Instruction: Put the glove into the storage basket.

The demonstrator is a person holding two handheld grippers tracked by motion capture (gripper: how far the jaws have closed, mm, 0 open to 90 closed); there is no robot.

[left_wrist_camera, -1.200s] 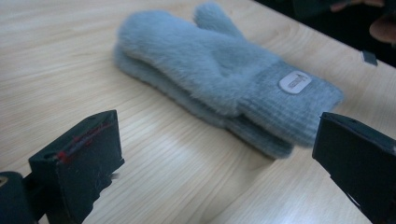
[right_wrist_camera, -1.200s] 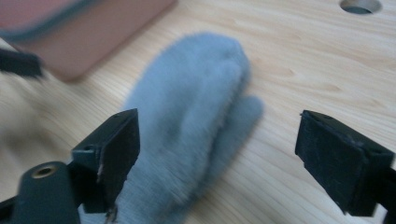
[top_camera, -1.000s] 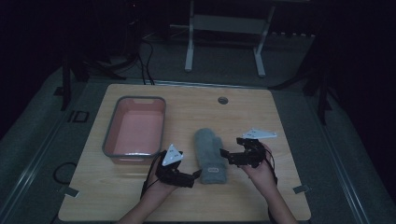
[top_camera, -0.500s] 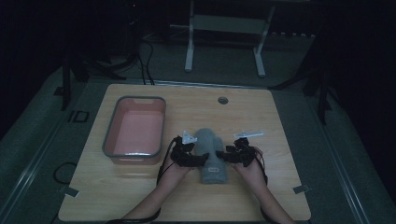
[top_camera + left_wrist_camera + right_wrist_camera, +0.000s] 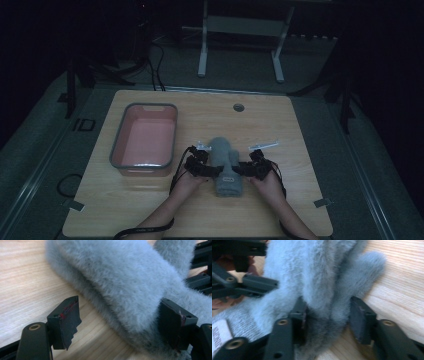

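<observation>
Fuzzy grey glove (image 5: 226,167) lies mid-frame on the bench (image 5: 300,150). Left hand-held gripper (image 5: 120,325) and right hand-held gripper (image 5: 328,320) both gape around its edges, nothing pinched or lifted yet; pink tub (image 5: 117,150) sits empty.

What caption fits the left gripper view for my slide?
Left hand-held gripper, jaws open, straddling the edge of a fluffy grey mitten lying on the wooden table.
</observation>
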